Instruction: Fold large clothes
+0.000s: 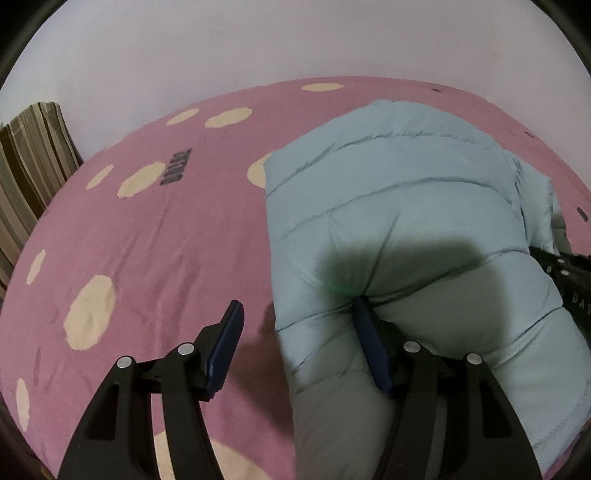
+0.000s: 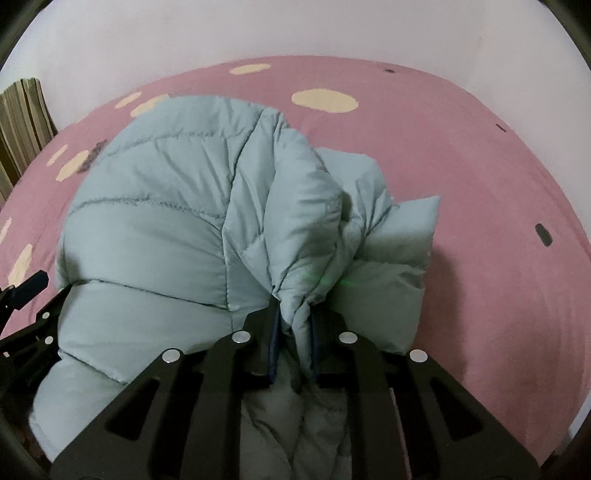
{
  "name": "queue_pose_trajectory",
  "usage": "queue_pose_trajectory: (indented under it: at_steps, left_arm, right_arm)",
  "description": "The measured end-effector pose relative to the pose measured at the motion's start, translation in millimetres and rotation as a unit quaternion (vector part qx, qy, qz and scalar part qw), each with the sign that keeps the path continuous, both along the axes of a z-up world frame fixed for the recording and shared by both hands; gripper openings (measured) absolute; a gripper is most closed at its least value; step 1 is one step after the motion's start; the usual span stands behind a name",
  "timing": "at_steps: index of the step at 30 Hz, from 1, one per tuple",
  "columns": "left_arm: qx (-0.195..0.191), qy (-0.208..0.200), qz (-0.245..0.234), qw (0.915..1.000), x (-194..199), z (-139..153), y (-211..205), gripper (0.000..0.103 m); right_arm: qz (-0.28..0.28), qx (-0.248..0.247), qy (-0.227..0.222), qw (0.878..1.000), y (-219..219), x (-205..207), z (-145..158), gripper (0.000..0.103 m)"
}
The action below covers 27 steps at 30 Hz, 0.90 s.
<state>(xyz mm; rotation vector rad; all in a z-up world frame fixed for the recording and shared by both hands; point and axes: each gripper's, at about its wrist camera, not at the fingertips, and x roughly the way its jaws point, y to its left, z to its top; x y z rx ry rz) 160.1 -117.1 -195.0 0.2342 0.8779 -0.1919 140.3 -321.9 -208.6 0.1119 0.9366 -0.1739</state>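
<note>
Nearest in the left wrist view, the left claw [image 1: 297, 325] stands wide open at the bottom of the frame; its left finger hangs over bare bedsheet, while its right finger presses into the near edge of the pale blue puffer jacket [image 1: 399, 206], dimpling the quilting there without pinching it. The jacket fills the right half of that frame, lying on the bed [image 1: 155, 236], and a dark shadow falls across its nearer part. At the far right edge, black parts of the other tool poke in beside the jacket.

In the right wrist view, the right claw [image 2: 294, 321] is clamped on a gathered fold of the jacket [image 2: 155, 229], low in the centre of the frame, the fabric bunched up between the two blue pads. From that pinch the jacket rises and spreads away toward the upper left, and a padded end sticks out to the right of centre. The left claw's black frame shows at the lower left edge, right against the jacket.

Beyond the jacket, the pink bedsheet with cream spots runs back to a plain pale wall [image 2: 295, 29], and a striped curtain [image 1: 29, 155] hangs at the upper left of both frames
</note>
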Motion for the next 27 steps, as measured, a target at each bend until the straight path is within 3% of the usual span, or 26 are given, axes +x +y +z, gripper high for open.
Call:
queue_pose_trajectory:
  at_steps: [2, 7, 10, 17, 21, 27]
  left_arm:
    - [-0.005, -0.009, 0.002, 0.9999, -9, 11, 6, 0.061]
    - [-0.036, -0.034, 0.006, 0.9988, -35, 36, 21, 0.061]
    - [-0.041, -0.018, -0.001, 0.9990, -38, 31, 22, 0.061]
    - [-0.035, 0.020, -0.003, 0.9992, -32, 4, 17, 0.061]
    - [-0.028, 0.033, -0.009, 0.9990, -28, -11, 8, 0.055]
    - [-0.028, 0.032, -0.010, 0.9990, -28, -1, 10, 0.054]
  right_arm:
    - [-0.003, -0.004, -0.009, 1.000, -1, -10, 10, 0.024]
    - [-0.002, -0.014, -0.041, 0.999, 3, -41, 41, 0.024]
    - [0.010, -0.011, -0.049, 0.999, 10, -57, 51, 0.024]
    - [0.034, 0.009, 0.019, 0.999, 18, -55, 12, 0.023]
    - [0.031, 0.021, 0.032, 0.999, 16, -46, -13, 0.023]
    - [0.032, 0.015, 0.030, 0.999, 18, -47, -4, 0.022]
